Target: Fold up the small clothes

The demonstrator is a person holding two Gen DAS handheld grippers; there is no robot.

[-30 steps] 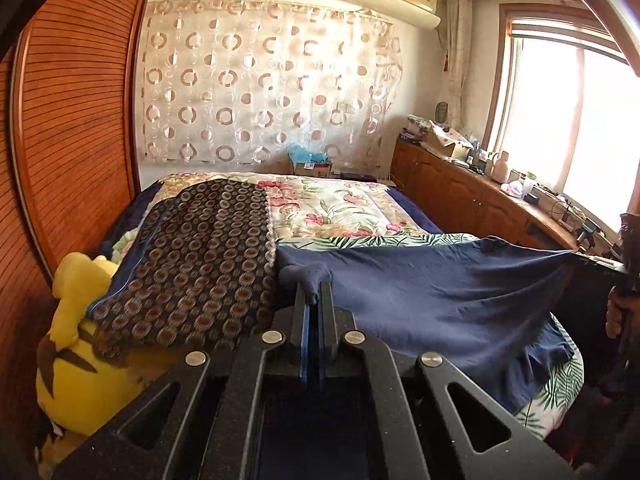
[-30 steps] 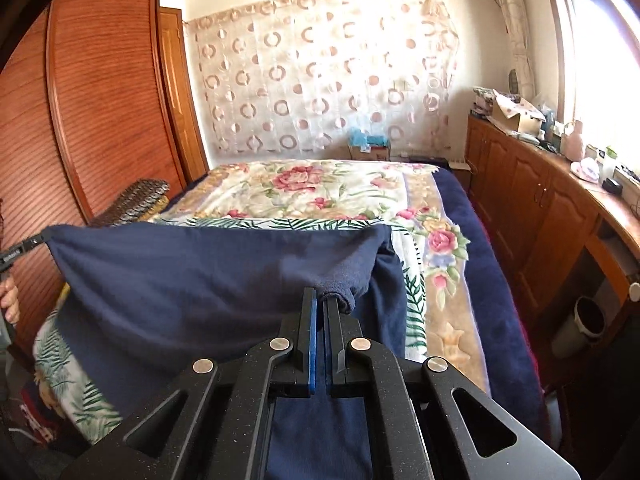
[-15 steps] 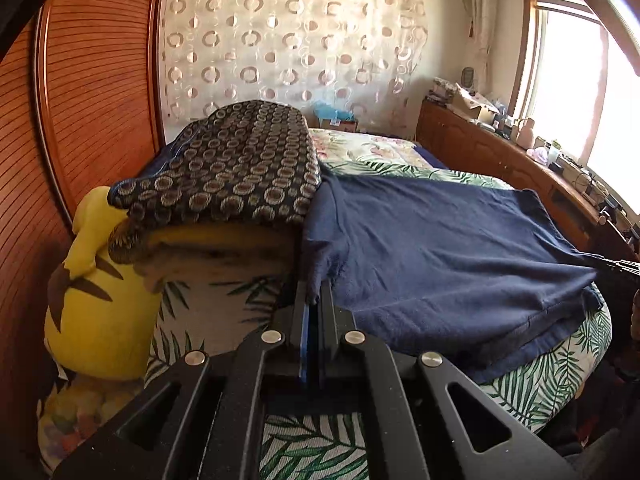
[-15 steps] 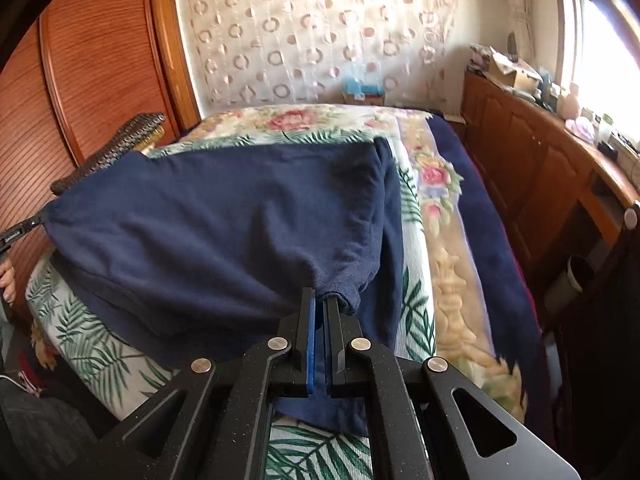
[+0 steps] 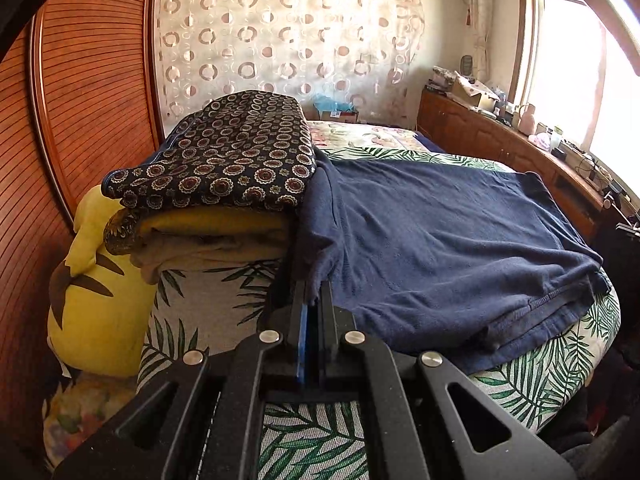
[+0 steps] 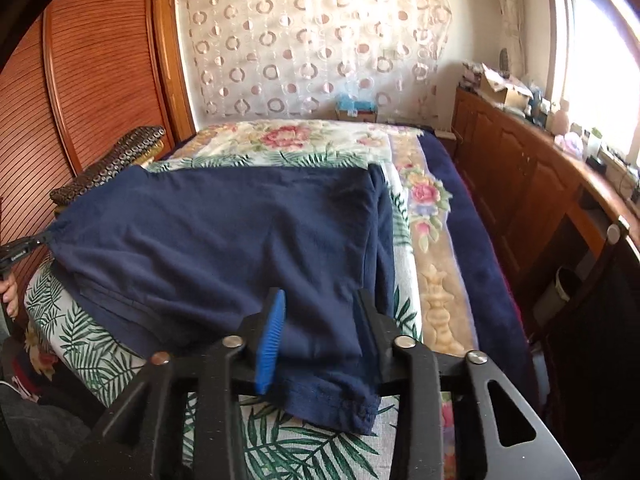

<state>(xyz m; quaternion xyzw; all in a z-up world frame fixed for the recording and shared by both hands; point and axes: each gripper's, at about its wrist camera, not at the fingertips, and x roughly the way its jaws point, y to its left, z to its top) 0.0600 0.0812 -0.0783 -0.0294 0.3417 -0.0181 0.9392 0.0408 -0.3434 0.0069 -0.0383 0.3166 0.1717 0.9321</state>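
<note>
A navy blue garment (image 5: 440, 240) lies spread flat on the bed's leaf-print cover (image 5: 552, 376); it also shows in the right wrist view (image 6: 224, 240). My left gripper (image 5: 314, 292) is shut on the garment's near left corner at the bed edge. My right gripper (image 6: 320, 304) is open, its jaws apart over the garment's near right corner, which lies loose on the bed. The left gripper's tip (image 6: 24, 246) shows at the far left of the right wrist view, pinching the cloth.
A stack of folded clothes topped by a dark circle-patterned piece (image 5: 228, 160) sits left of the garment. A yellow plush toy (image 5: 96, 288) stands by the wooden wardrobe (image 5: 80, 80). A wooden cabinet (image 6: 540, 184) with clutter runs along the right. A floral blanket (image 6: 288, 140) covers the far bed.
Both grippers lowered the navy garment onto the bed. The right gripper then opened and let go of its corner. The left gripper stays shut on its corner.
</note>
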